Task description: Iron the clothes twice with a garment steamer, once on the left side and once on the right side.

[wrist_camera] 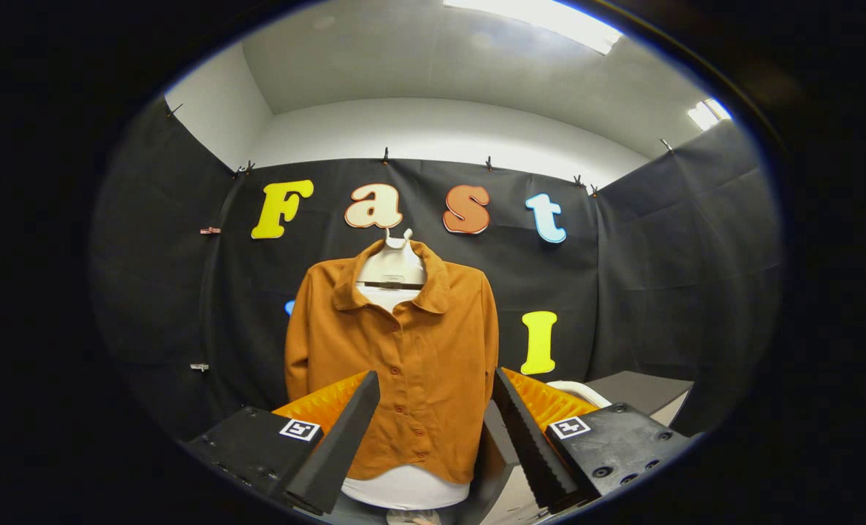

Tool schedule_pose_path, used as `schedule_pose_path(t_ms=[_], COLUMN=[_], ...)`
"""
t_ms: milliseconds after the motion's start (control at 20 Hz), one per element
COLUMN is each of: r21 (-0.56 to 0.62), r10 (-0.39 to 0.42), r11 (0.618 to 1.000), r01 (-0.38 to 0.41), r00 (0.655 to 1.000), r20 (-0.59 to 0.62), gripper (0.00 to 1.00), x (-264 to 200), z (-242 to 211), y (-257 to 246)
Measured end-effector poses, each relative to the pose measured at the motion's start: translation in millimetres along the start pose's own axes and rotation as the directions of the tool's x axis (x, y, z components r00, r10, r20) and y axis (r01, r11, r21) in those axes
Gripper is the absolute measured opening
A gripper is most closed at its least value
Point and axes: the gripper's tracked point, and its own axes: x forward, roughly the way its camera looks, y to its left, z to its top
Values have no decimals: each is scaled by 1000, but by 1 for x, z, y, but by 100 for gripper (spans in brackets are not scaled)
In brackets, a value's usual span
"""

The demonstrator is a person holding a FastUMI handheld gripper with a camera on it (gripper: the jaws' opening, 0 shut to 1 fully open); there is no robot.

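Gripper (433, 426) open, empty, fingers spread. Orange shirt (396, 364) hangs on white bust form (391, 271) at 12 o'clock, just beyond fingers. Fabric likely light, soft, yielding; steamer handle is the grasp point.

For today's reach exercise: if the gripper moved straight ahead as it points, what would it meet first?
Probably the brown shirt on its hanger. The gripper, jaws open and empty, points at its button front; depth is unclear.

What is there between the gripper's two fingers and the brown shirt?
Nothing: in the gripper view the open gripper holds nothing, and the brown buttoned suede-like shirt on its white hanger form hangs beyond the fingers.
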Motion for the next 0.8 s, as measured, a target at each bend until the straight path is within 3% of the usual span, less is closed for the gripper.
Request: schedule_pose_path(t_ms=[800], r21=[24], r10=[-128], r11=[991], r01=[132], r00=[985], r20=[-112], gripper=[98], x=[114], z=[-47], y=[-199])
